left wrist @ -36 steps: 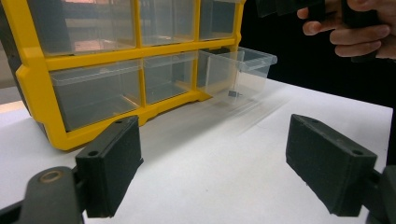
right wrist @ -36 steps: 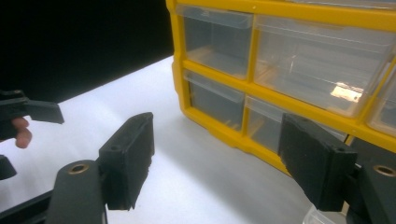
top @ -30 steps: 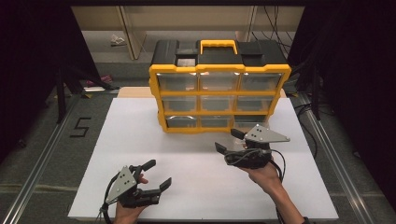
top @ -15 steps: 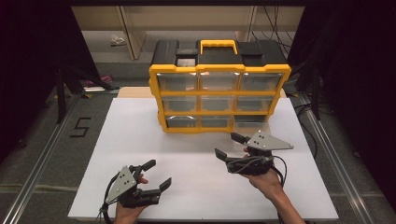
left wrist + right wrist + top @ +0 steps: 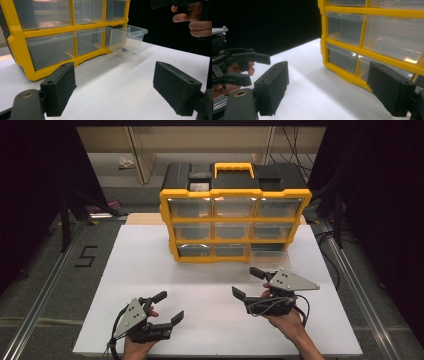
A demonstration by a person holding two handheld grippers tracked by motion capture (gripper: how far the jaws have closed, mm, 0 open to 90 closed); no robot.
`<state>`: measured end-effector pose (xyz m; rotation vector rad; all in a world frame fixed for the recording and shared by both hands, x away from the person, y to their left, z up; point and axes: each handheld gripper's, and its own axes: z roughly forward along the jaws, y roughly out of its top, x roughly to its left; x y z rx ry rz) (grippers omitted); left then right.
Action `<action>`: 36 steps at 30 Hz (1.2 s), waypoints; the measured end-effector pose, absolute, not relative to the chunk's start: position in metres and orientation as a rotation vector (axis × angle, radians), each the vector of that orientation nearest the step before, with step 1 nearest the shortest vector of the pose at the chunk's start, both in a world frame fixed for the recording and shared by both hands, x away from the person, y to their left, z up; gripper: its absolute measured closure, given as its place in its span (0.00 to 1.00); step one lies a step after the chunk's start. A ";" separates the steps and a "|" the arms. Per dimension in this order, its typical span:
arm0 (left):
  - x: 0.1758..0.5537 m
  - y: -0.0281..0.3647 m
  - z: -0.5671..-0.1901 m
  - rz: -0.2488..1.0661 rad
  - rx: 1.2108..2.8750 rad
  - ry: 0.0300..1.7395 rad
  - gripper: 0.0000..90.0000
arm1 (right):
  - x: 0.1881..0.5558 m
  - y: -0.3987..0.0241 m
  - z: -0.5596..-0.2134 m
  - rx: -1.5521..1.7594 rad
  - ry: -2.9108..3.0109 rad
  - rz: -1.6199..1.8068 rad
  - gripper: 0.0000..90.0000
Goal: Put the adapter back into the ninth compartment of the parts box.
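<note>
A yellow organizer (image 5: 235, 240) with several clear drawers stands at the back of the white table (image 5: 150, 265). Its bottom right drawer (image 5: 268, 251) is pulled out; in the left gripper view this drawer (image 5: 130, 35) holds a small dark piece (image 5: 124, 50). My right gripper (image 5: 248, 282) is open and empty, in front of that drawer and apart from it. My left gripper (image 5: 169, 306) is open and empty near the front edge, at the left. The left gripper (image 5: 117, 87) points toward the organizer (image 5: 50, 45). The right gripper (image 5: 332, 87) faces the organizer's lower left corner (image 5: 329, 62).
Bare table top lies between the two grippers and the organizer. The other hand and its gripper (image 5: 239, 67) show at the left of the right gripper view. Grey floor with rails (image 5: 45, 285) flanks the table; dark surroundings lie beyond.
My right gripper has drawn back from the pulled-out drawer toward the table's front edge. The left gripper has stayed where it was.
</note>
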<state>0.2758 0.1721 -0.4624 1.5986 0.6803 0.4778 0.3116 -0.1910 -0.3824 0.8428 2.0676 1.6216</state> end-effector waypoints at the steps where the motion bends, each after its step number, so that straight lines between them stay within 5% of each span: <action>1: 0.276 0.172 -0.462 0.478 1.599 0.680 0.20 | 0.311 -0.192 -0.383 0.843 2.064 1.621 0.21; 36: 0.277 0.171 -0.463 0.448 1.610 0.668 0.18 | 0.293 -0.212 -0.409 0.846 2.029 1.669 0.20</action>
